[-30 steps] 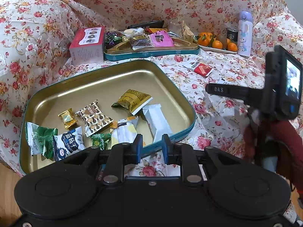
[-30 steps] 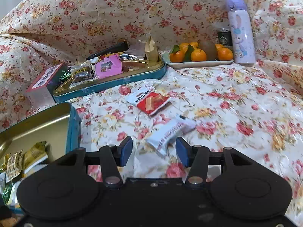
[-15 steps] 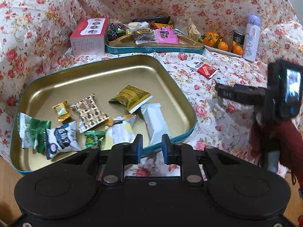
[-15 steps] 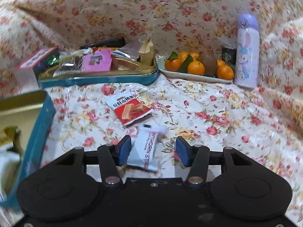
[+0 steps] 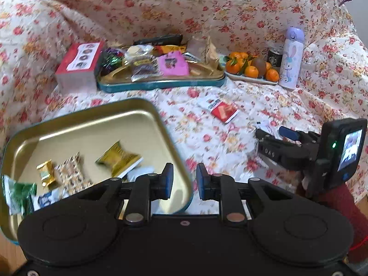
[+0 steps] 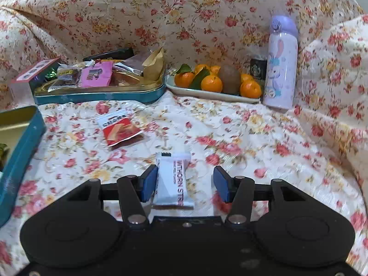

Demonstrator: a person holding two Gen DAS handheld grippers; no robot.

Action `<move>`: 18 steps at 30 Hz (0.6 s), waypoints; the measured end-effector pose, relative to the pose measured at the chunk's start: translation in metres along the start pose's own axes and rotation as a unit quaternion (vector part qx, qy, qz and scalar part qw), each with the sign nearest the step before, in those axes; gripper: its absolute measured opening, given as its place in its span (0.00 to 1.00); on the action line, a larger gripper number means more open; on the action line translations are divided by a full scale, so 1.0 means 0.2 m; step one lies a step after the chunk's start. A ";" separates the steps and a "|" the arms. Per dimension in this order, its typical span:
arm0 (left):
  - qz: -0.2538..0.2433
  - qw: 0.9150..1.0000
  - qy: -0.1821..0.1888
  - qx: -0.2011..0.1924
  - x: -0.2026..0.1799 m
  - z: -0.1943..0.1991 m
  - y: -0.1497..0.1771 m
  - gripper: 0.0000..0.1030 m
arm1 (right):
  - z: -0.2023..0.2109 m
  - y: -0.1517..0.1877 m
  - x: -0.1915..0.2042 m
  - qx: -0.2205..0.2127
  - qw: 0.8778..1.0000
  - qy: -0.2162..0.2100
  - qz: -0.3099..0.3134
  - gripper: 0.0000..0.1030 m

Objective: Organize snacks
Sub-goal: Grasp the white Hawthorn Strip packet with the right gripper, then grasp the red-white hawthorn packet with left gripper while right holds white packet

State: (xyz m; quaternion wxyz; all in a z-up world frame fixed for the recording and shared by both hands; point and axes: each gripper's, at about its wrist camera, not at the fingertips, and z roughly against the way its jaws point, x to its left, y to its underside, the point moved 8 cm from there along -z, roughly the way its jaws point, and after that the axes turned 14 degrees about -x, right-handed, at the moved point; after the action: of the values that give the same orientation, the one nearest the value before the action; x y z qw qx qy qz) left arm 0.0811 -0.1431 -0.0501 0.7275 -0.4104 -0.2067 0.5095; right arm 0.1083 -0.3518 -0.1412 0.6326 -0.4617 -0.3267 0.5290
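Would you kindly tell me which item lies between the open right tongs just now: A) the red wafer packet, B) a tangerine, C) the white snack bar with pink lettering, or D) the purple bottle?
C: in the right wrist view the white snack bar lies on the floral cloth between the pads of the right tongs, near the left pad and clear of the other, while the red wafer packet lies farther off.

Purple bottle (image 6: 280,62) beside fruit plate (image 6: 184,90), coffee can (image 6: 258,67).
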 end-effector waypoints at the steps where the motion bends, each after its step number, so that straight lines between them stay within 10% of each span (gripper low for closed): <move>1: -0.001 1.000 0.000 0.001 -0.01 -0.01 -0.01 0.29 | -0.01 0.00 -0.01 -0.003 1.000 0.000 0.007 0.52; 18: 0.098 0.992 -0.016 0.077 -0.19 -0.51 -0.20 0.29 | -0.04 0.00 -0.06 -0.007 0.998 -0.038 -0.043 0.61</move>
State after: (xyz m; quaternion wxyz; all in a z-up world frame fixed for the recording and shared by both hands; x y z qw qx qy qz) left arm 0.1621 -0.2236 -0.0734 0.6998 -0.3635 -0.1373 0.5994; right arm 0.1134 -0.3647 -0.1433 0.6387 -0.4308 -0.3740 0.5163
